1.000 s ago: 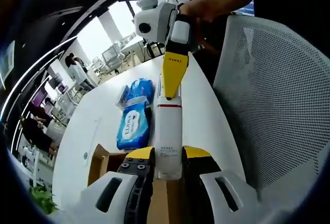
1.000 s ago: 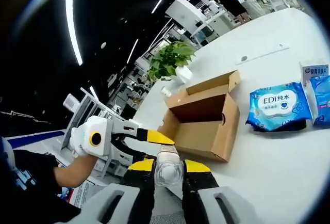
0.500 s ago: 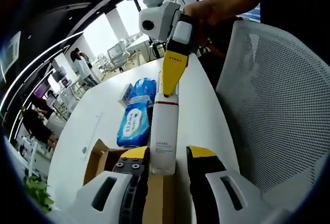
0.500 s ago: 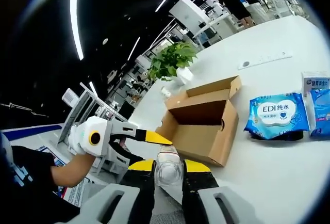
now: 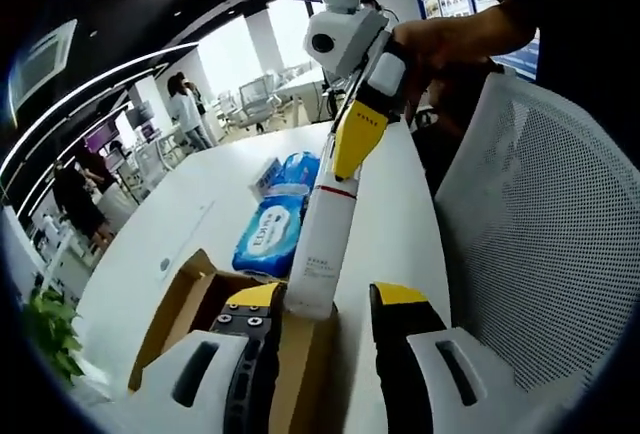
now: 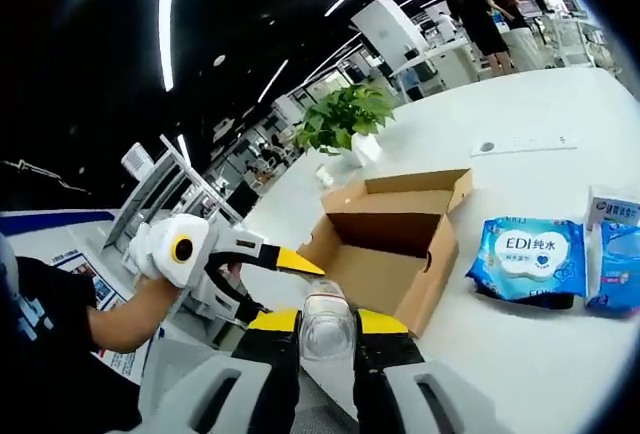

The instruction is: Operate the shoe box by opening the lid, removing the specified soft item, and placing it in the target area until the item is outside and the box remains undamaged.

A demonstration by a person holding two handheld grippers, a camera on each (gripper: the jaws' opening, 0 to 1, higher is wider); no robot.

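Shoe box [image 6: 385,254] lies open ahead of the right gripper [image 6: 327,326], whose jaws clamp a white bottle [image 5: 322,246]. The left gripper [image 5: 322,314] stands apart beside the bottle's base; setting it down remains.

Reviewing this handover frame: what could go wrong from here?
1. The right gripper pinches the bottle only at its cap end, and the left gripper has opened. The long body could swing or slip.
2. The bottle's base hangs by the open box wall, so it could knock the cardboard.
3. The wipes packs lie close by, crowding any set-down spot.
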